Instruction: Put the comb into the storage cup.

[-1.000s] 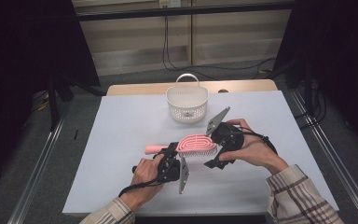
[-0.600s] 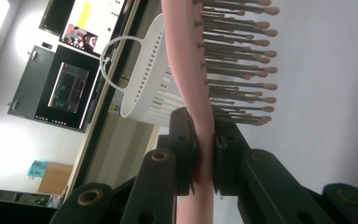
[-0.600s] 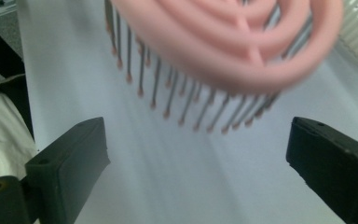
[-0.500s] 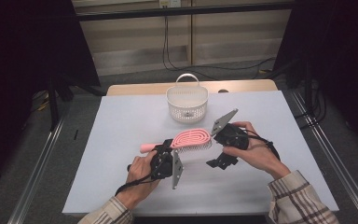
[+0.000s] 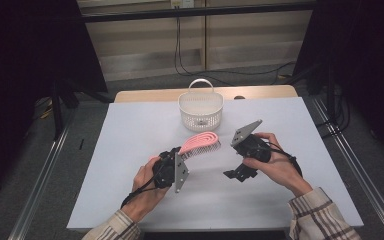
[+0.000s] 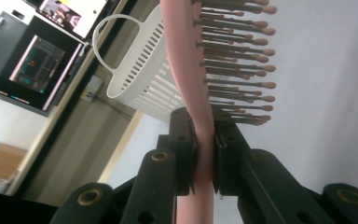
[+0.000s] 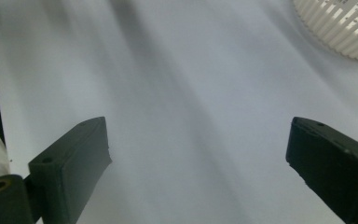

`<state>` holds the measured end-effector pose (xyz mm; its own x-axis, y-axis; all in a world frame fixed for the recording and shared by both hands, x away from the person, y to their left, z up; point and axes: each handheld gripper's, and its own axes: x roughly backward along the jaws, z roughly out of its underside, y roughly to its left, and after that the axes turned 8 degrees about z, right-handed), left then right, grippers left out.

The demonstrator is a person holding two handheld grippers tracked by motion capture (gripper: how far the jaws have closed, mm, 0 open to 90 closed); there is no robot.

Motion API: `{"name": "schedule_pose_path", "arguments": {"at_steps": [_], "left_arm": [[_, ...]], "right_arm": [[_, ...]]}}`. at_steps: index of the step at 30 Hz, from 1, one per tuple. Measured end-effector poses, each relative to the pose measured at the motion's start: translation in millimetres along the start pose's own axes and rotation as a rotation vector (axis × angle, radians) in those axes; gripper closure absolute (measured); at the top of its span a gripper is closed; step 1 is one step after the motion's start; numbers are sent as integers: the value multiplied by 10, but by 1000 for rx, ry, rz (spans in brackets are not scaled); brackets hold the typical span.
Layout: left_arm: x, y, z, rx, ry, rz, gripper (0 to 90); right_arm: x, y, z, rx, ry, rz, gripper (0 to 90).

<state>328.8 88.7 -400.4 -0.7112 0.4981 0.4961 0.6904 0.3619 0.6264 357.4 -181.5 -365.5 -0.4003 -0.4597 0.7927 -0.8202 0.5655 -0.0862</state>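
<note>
Pink hairbrush point(image 5: 201, 142) held tight in our left gripper point(image 5: 176, 159), jaws pinched on handle near bristles. Brush up off white table point(image 5: 130, 150). Long side points away from us, toward white basket point(image 5: 201, 111) just past brush tip. Basket lies straight ahead of left gripper. Our right gripper point(image 5: 235, 174) wide apart, holds nothing, sits off to side, near table.

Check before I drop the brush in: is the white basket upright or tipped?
Upright. The white basket stands on its base on the table, its handle arched above the rim.
</note>
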Motion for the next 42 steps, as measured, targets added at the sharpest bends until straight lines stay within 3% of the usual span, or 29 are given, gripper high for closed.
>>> {"name": "schedule_pose_path", "arguments": {"at_steps": [6,12,22,25,30,37,42], "left_arm": [[-14,34,54,62,-4,52,807],[16,95,74,131,-46,92,807],[19,170,139,250,-111,176,807],[28,181,147,248,-126,177,807],[49,202,158,293,-169,210,807],[52,250,209,381,-224,270,807],[53,299,256,468,-288,303,807]], "right_arm": [[-18,-26,54,-50,-21,39,68],[-4,-38,120,-106,-74,74,62],[-109,-10,275,-117,-105,100,62],[-113,6,285,-113,-126,120,62],[-149,37,292,-105,-142,133,62],[-145,31,328,-110,-169,134,58],[-154,17,363,-126,-206,141,63]]}}
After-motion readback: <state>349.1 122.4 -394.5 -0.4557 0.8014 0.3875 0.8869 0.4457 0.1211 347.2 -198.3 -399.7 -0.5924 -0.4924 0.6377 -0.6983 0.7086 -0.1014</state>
